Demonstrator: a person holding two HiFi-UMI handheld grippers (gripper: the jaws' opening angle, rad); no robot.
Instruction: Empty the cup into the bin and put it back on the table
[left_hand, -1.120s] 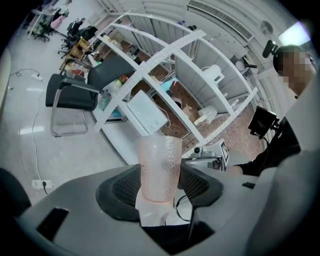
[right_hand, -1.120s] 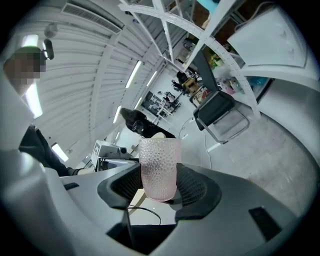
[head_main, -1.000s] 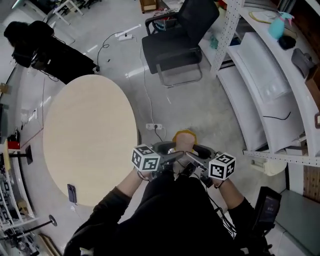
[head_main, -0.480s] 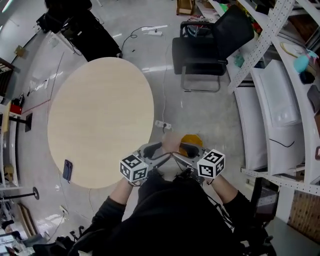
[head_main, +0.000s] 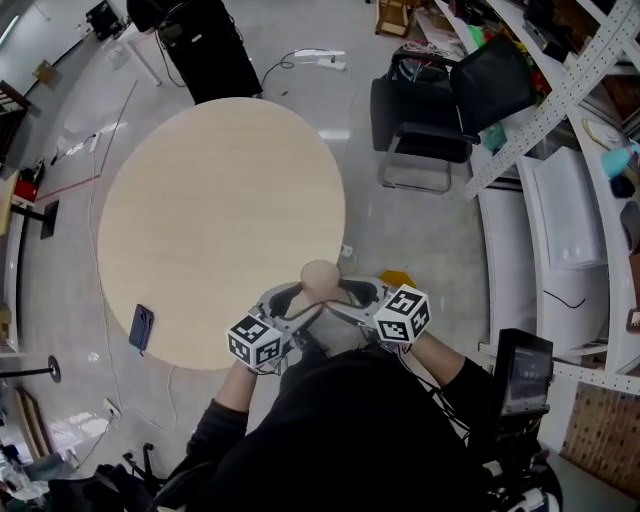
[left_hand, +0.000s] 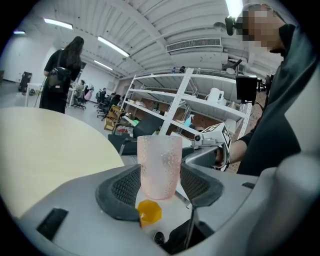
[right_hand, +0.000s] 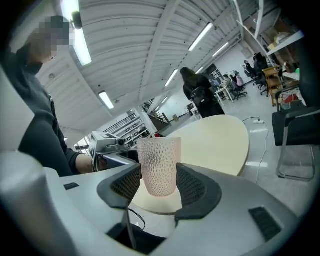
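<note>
A pale pink, dimpled, see-through cup (head_main: 319, 277) is held upright in the air just over the near edge of the round beige table (head_main: 200, 220). It looks empty. My left gripper (head_main: 301, 301) and right gripper (head_main: 346, 296) meet at it from opposite sides. In the left gripper view the cup (left_hand: 160, 166) stands between the black ribbed pads (left_hand: 125, 186) of the left gripper (left_hand: 160, 186), which press its sides. In the right gripper view the right gripper (right_hand: 159, 186) is likewise shut on the cup (right_hand: 159, 166). The yellow bin (head_main: 397, 279) stands on the floor to the right, partly hidden, and shows as the yellow bin (left_hand: 149, 212) below the cup.
A dark phone (head_main: 141, 326) lies near the table's left front edge. A black chair (head_main: 440, 100) and white shelving (head_main: 560, 230) stand at the right. A power strip (head_main: 318, 60) and cables lie on the floor beyond the table. A person (left_hand: 62, 75) stands at the far side of the room.
The cup has moved left with both grippers, from above the yellow bin to the table's near edge. The head view has swung left, bringing the table closer to the centre.
</note>
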